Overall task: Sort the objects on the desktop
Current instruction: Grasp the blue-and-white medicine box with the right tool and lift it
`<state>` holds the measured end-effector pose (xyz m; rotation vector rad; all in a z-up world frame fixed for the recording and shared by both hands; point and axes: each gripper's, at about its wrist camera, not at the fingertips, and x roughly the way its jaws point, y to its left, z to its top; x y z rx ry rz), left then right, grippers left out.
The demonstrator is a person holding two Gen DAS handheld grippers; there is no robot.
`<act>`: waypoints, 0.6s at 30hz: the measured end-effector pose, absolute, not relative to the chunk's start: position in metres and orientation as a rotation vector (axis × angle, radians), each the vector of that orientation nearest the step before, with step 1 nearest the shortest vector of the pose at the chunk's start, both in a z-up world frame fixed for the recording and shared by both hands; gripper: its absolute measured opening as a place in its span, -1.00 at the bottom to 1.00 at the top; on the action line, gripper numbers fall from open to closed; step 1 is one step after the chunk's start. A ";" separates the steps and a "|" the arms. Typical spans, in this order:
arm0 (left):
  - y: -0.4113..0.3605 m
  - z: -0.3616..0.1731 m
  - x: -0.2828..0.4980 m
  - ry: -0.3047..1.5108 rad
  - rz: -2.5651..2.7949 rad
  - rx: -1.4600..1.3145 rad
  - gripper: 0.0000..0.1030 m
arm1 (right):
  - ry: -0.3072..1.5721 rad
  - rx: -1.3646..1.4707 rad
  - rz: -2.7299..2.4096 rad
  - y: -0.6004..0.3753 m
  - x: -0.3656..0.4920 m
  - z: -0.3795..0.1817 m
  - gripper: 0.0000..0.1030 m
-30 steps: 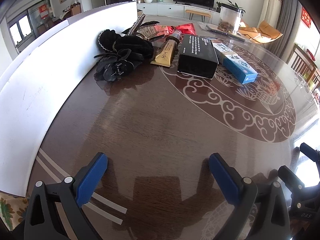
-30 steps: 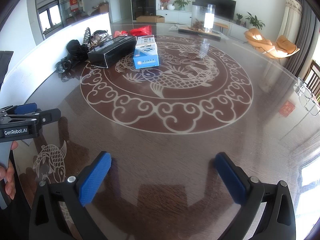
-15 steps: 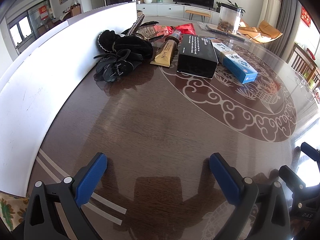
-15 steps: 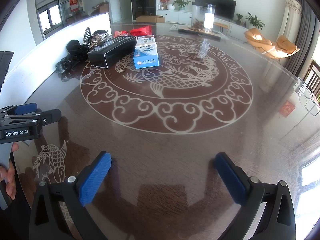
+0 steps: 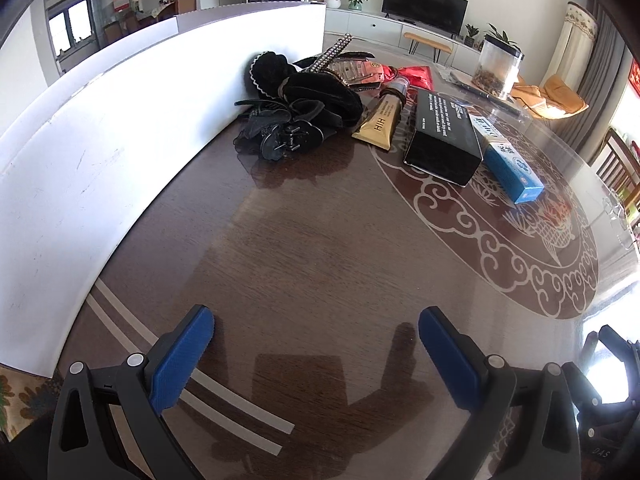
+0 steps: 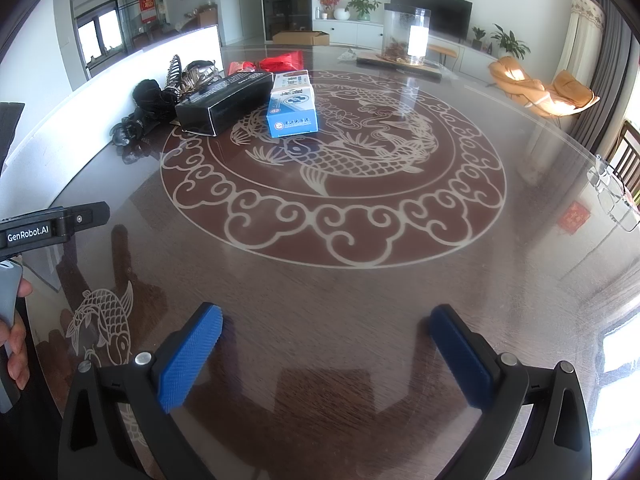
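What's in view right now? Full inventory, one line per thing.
black box: 1, black, mid-cluster between tube and blue box
blue box: 1, blue-white, right of black box
gold tube: 1, gold, left of black box
hair accessories: pile, black, against white board
red packets: count unclear, red, behind cluster
white board: 1, white, table's left edge
clear jar: 1, transparent, far side
table: 1, brown, fish inlay
left hand-held gripper: open, empty
right hand-held gripper: open, empty

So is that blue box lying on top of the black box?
No, the blue box lies flat on the table beside the black box, not on it.
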<state>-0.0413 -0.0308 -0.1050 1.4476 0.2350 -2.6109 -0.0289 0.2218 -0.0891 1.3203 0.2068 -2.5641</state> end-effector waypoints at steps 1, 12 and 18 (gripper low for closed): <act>-0.031 -0.105 -0.041 0.239 -2.612 1.447 1.00 | 0.209 1.328 -2.561 0.222 -0.031 -0.088 1.00; -0.035 -0.104 -0.040 0.279 -2.624 1.435 1.00 | 0.277 1.256 -2.517 0.179 -0.148 -0.058 1.00; -0.041 -0.102 -0.037 0.349 -2.649 1.427 1.00 | 0.376 1.357 -2.470 0.141 -0.206 -0.082 1.00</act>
